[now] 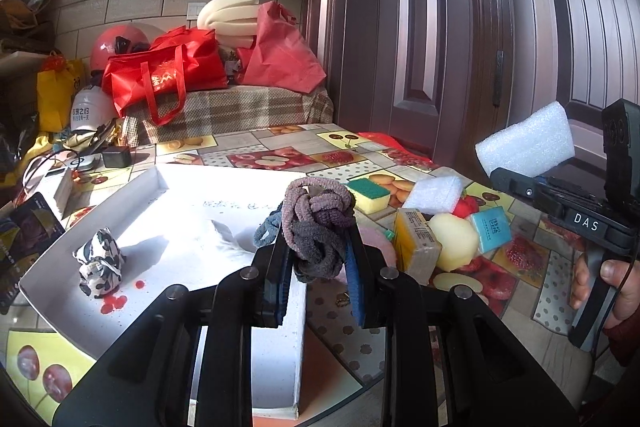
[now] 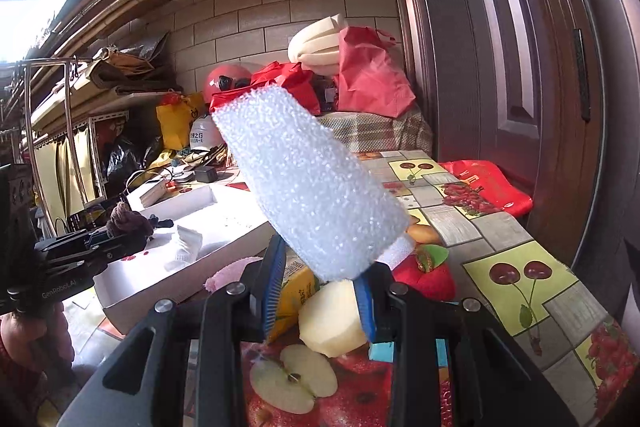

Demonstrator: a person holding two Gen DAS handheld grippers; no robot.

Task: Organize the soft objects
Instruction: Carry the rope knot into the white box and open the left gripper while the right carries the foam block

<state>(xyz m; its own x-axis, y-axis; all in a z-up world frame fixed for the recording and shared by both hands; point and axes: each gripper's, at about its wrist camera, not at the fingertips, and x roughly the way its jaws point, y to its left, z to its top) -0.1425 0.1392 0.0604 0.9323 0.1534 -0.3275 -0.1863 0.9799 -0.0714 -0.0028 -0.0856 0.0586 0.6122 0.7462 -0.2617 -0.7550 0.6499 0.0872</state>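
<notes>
My left gripper (image 1: pixel 318 259) is shut on a knotted bundle of mauve and grey hair ties (image 1: pixel 316 227), held above the near right edge of the white box (image 1: pixel 276 347). Inside the box lie a camouflage cloth ball (image 1: pixel 100 267), a white sock (image 2: pixel 186 247) and a blue-grey hair tie (image 1: pixel 266 229). My right gripper (image 2: pixel 320 267) is shut on a white foam block (image 2: pixel 308 183), lifted above the table; the same foam block (image 1: pixel 528 145) shows at the right of the left wrist view. The left gripper with its hair ties (image 2: pixel 126 221) appears at the left of the right wrist view.
On the fruit-print tablecloth (image 2: pixel 520 239) right of the box sit a green-yellow sponge (image 1: pixel 368 195), a white foam pad (image 1: pixel 436 193), a yellow pack (image 1: pixel 414 245), a pale yellow sponge (image 2: pixel 332 319), a teal packet (image 1: pixel 492 229), a pink cloth (image 2: pixel 234 271) and a red plush (image 2: pixel 428 279). Red bags (image 1: pixel 168 75) and a brown door (image 1: pixel 460 27) lie behind.
</notes>
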